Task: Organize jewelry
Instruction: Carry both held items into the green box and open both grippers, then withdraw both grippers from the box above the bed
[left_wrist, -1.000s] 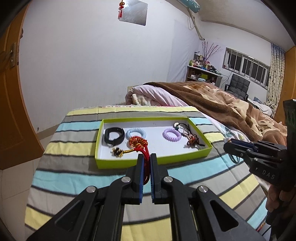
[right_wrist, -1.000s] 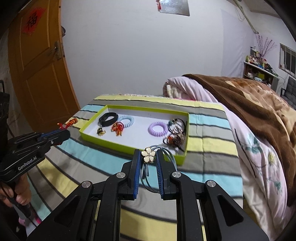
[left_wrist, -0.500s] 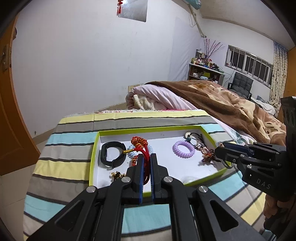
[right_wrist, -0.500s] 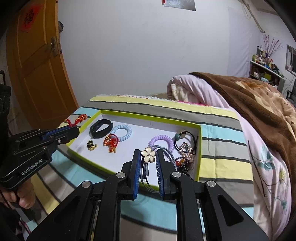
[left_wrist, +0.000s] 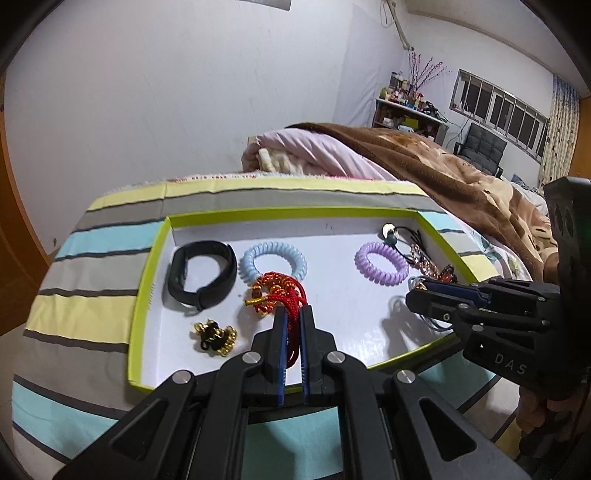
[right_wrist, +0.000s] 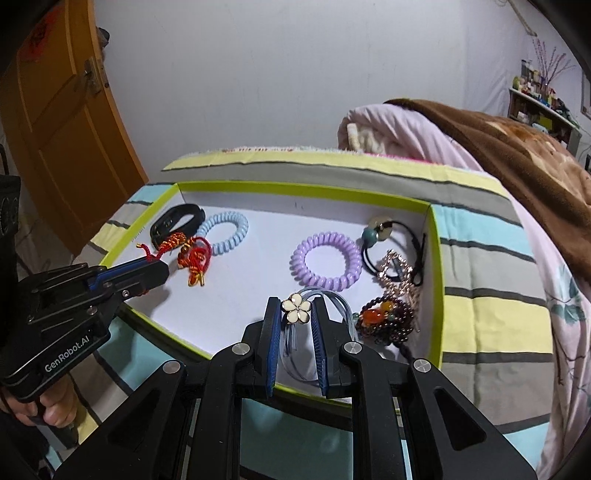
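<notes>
A lime-rimmed white tray (left_wrist: 147, 266) (right_wrist: 436, 258) lies on the striped bedcover. My left gripper (left_wrist: 291, 314) is shut on a red cord bracelet with gold beads (left_wrist: 280, 295) (right_wrist: 192, 254), low over the tray's front middle. My right gripper (right_wrist: 295, 306) is shut on a grey-blue hair tie with a white flower charm (right_wrist: 296, 308), over the tray's front right; it shows in the left wrist view (left_wrist: 417, 295) too. In the tray lie a black band (left_wrist: 201, 273), a blue coil tie (left_wrist: 273, 260), a purple coil tie (left_wrist: 382, 266), a gold charm (left_wrist: 216, 334) and beaded pieces (right_wrist: 388, 317).
A brown blanket and pink quilt (left_wrist: 406, 162) are heaped behind and to the right of the tray. An orange door (right_wrist: 62, 122) stands at the left. The bed's front edge drops off just below the grippers. A shelf and window (left_wrist: 498, 107) are far right.
Both grippers have moved forward and down over the tray, each still holding its piece. The red bracelet now hangs near the tray floor, and the flower tie is inside the front rim.
</notes>
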